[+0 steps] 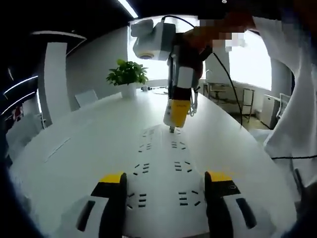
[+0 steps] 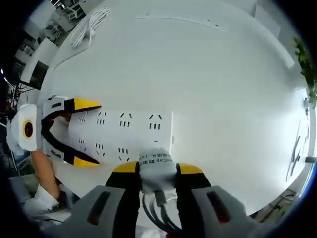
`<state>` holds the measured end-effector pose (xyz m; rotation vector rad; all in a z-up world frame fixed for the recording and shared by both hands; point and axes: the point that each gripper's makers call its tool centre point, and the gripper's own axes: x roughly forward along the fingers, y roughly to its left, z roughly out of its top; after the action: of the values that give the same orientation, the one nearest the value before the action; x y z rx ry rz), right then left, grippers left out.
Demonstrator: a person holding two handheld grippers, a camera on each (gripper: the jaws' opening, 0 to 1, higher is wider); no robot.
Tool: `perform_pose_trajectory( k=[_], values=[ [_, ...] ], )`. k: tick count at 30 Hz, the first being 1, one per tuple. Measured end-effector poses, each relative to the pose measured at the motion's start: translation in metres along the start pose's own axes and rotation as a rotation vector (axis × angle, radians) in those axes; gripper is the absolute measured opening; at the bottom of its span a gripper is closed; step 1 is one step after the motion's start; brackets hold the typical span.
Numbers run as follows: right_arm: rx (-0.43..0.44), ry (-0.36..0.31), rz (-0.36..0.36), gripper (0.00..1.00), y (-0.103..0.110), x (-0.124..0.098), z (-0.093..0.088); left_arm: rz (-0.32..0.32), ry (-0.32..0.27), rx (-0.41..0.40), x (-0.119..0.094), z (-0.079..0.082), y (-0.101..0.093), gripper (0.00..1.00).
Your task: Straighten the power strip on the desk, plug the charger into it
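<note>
While the left gripper (image 1: 163, 198) straddles the power strip's (image 2: 124, 134) near end, jaws spread wide along its sides, the right gripper (image 2: 157, 173) pinches the charger (image 2: 157, 166) over the strip's far end. Strip looks straight on the surface (image 2: 223, 89); plugging looks unfinished.

This is an office meeting room. A long white table (image 1: 89, 134) with rounded edges takes up most of the space, with a white chair (image 1: 86, 97) drawn up at its side and a potted green plant (image 1: 128, 74) at its far end. Strip lights (image 1: 128, 7) run across the dark ceiling, and bright windows (image 1: 250, 57) line the far wall.
</note>
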<state>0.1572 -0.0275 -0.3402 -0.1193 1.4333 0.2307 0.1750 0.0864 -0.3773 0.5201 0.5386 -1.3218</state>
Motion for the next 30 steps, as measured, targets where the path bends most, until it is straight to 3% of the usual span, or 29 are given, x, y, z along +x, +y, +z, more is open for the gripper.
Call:
perform_pose_trajectory(
  k=[1, 3, 4, 7, 15, 16, 17, 19, 23, 30],
  values=[
    [-0.002, 0.002, 0.001, 0.26, -0.001, 0.0, 0.002, 0.014, 0.077, 0.049, 0.003, -0.004, 0.002, 0.79],
    [-0.001, 0.005, 0.005, 0.26, 0.001, 0.0, -0.002, -0.004, 0.083, 0.112, 0.017, 0.013, -0.008, 0.78],
    [0.0, 0.006, 0.006, 0.26, 0.001, -0.001, -0.002, -0.014, 0.099, 0.138, 0.012, 0.018, -0.013, 0.76],
    [-0.001, 0.008, 0.008, 0.26, 0.002, -0.001, -0.004, -0.05, 0.13, 0.137, 0.021, 0.026, -0.025, 0.74],
    [-0.008, 0.026, 0.014, 0.26, 0.003, -0.001, -0.006, -0.155, 0.217, 0.036, 0.04, 0.029, -0.021, 0.75],
    [-0.007, 0.028, 0.016, 0.26, 0.004, -0.001, -0.006, -0.164, 0.213, 0.017, 0.042, 0.029, -0.021, 0.76],
    [-0.005, 0.031, 0.019, 0.26, 0.004, -0.001, -0.007, -0.164, 0.17, 0.049, 0.047, 0.035, -0.016, 0.78],
    [0.002, 0.034, 0.026, 0.26, 0.004, -0.001, -0.008, -0.184, 0.172, 0.055, 0.048, 0.032, -0.021, 0.79],
    [0.011, 0.034, 0.036, 0.26, 0.005, -0.002, -0.01, -0.209, 0.046, 0.071, 0.073, 0.052, -0.026, 0.8],
    [0.02, 0.04, 0.043, 0.26, 0.007, -0.001, -0.012, -0.198, 0.027, 0.067, 0.07, 0.051, -0.027, 0.8]
  ],
)
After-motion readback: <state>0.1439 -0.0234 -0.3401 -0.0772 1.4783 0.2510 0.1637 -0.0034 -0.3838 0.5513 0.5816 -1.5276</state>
